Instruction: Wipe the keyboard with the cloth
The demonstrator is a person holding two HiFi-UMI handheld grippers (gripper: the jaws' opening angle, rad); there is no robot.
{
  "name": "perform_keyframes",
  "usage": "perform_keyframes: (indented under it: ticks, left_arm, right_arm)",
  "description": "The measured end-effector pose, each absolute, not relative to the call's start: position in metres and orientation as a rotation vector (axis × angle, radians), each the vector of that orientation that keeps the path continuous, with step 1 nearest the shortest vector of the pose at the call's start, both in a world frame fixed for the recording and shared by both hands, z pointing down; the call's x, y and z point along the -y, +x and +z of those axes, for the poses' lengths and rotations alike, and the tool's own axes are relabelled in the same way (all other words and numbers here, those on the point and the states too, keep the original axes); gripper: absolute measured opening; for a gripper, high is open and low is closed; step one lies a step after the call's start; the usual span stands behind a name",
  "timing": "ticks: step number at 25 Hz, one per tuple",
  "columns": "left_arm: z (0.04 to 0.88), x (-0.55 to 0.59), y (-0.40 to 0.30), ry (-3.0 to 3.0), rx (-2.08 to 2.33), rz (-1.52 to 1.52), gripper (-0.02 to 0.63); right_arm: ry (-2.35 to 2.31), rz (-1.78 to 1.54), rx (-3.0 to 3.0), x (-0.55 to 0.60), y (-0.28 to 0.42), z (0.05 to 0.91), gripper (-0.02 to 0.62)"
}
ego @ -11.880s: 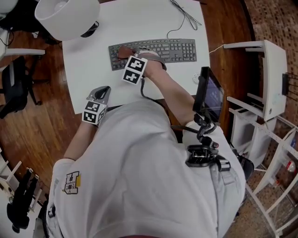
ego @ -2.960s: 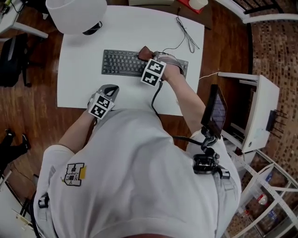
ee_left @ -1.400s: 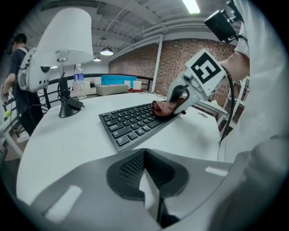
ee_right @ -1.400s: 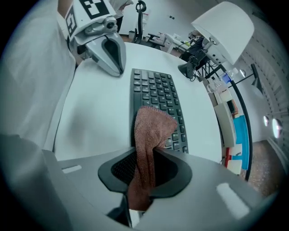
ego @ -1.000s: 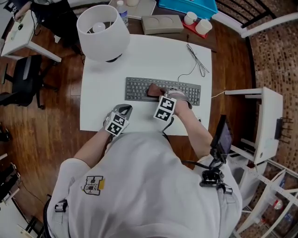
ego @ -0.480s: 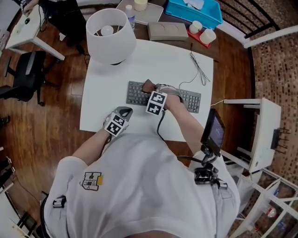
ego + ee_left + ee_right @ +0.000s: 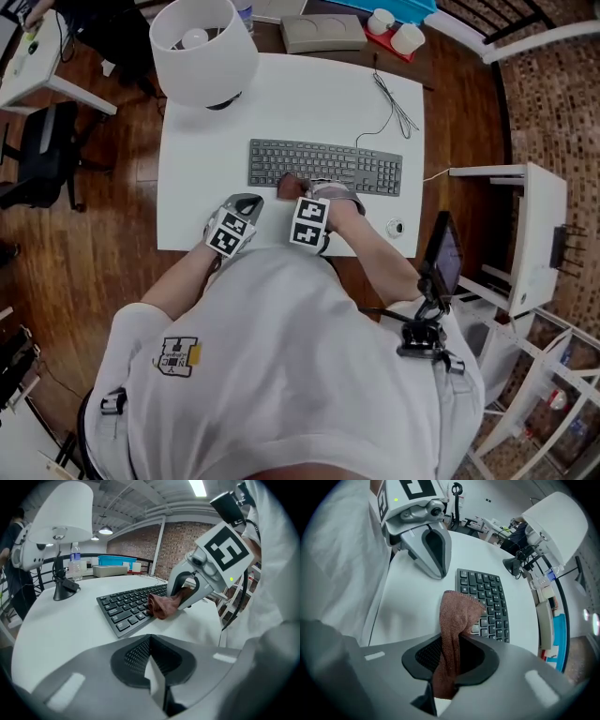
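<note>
A dark keyboard [image 7: 323, 167] lies across the middle of the white table [image 7: 197, 202]. My right gripper [image 7: 292, 190] points steeply down at the keyboard's near edge, left of centre, shut on a reddish-brown cloth [image 7: 290, 185]. In the right gripper view the cloth [image 7: 457, 620] hangs out of my jaws [image 7: 449, 670] and its end rests on the keys [image 7: 487, 597]. My left gripper [image 7: 246, 202] rests on the table just left of it, shut and empty. The left gripper view shows the keyboard [image 7: 129, 606], the cloth [image 7: 161, 605] and the right gripper [image 7: 187, 588] ahead of my own shut jaws [image 7: 152, 667].
A white lamp [image 7: 202, 47] stands at the table's far left corner. The keyboard's thin cable [image 7: 394, 98] runs off the far right. A small round object [image 7: 395, 227] lies near the front right edge. A screen on a mount [image 7: 442, 258] and a white cabinet [image 7: 525, 234] stand to the right.
My right gripper has dragged the cloth from the keyboard's far side to its near edge, toward the person. The left gripper has stayed put. The head view has shifted.
</note>
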State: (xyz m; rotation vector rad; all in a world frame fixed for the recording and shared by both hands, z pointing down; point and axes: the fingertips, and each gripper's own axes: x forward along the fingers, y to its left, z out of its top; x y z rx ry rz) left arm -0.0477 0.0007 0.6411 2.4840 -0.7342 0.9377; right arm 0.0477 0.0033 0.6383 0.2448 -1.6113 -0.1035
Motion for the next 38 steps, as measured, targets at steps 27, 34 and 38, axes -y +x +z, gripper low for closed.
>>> perform_keyframes:
  ticks: [27,34,38]
  left_arm:
    - [0.642,0.002,-0.051,2.447,0.729,0.847,0.0]
    - [0.643,0.002,-0.05,2.443,0.759,0.822,0.0]
    - [0.64,0.004,-0.052,2.421,0.777,0.79,0.0]
  right_arm:
    - [0.221,-0.166,1.621,0.029,0.02,0.632,0.081]
    - [0.205,-0.154,1.659,0.024,0.012,0.627,0.081]
    - [0.28,-0.206,1.68,0.084,-0.003,0.611,0.081]
